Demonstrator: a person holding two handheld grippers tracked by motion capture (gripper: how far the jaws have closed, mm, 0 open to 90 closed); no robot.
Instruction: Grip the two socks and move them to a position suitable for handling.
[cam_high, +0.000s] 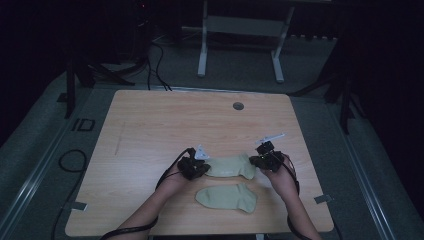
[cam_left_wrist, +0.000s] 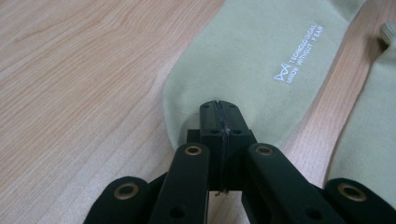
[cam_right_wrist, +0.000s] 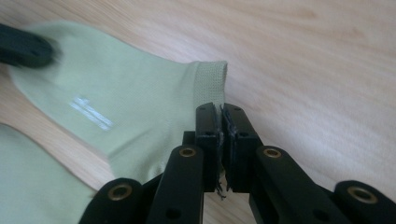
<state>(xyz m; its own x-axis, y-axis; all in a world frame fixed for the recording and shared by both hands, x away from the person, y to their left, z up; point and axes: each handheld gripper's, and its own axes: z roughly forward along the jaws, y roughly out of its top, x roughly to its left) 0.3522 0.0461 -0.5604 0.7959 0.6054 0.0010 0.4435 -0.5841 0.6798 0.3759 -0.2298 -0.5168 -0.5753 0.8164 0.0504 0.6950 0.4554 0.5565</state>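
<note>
**Both grippers clamped, forearms converging**

Two bare forearms reach up from the near edge. The black two-jaw left gripper (cam_high: 194, 167) has its jaws pressed together; the matching right gripper (cam_high: 267, 159) is likewise closed, angled inward.

We could not read the blurred white print (cam_right_wrist: 91, 113) on the sock (cam_right_wrist: 116, 112) (its toe ran off-frame).

i'm looking at a dim lab: bare wooden table (cam_high: 150, 120), floor cables (cam_high: 159, 65), metal stand (cam_high: 240, 45).
</note>
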